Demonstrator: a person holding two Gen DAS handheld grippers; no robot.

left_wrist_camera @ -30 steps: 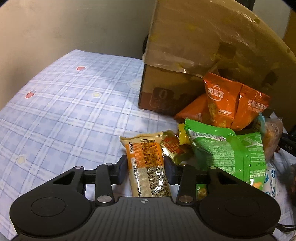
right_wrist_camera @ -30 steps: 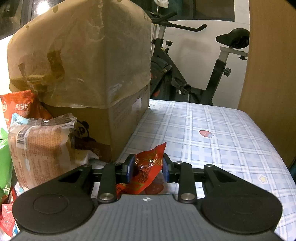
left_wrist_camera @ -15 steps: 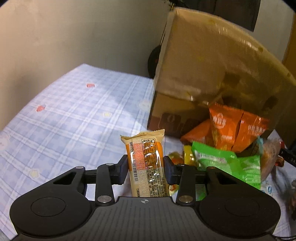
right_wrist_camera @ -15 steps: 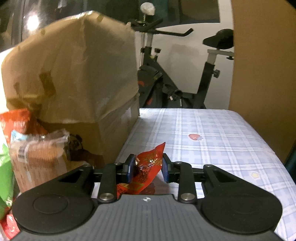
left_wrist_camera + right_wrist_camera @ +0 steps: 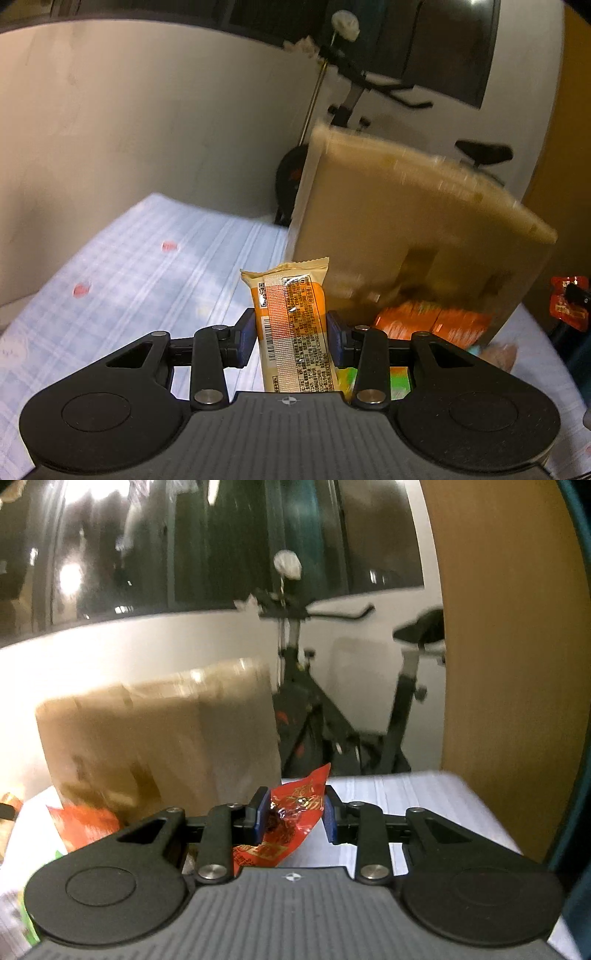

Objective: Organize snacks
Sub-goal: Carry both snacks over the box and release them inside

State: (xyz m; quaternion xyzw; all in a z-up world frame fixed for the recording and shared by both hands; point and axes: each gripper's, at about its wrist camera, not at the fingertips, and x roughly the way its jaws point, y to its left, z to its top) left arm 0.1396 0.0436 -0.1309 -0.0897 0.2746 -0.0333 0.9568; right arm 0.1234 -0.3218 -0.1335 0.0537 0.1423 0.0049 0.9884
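My left gripper (image 5: 291, 334) is shut on an orange and cream snack bar packet (image 5: 293, 325), held upright above the checked tablecloth (image 5: 147, 266). My right gripper (image 5: 293, 818) is shut on a red snack packet (image 5: 291, 819), also lifted; that packet also shows at the far right of the left wrist view (image 5: 569, 301). A tall cardboard box (image 5: 406, 229) stands ahead, also in the right wrist view (image 5: 159, 738). Orange snack bags (image 5: 432, 323) lean against its base, with a green packet (image 5: 397, 380) behind my left fingers.
An exercise bike (image 5: 332, 709) stands beyond the table's far edge. A wooden panel (image 5: 506, 664) rises at the right. A plain wall (image 5: 129, 129) runs along the left. An orange bag (image 5: 85, 819) lies left of my right gripper.
Both grippers have risen and tilted upward with their packets. The box and snack pile have dropped lower in both views, and the window and bike have come into sight.
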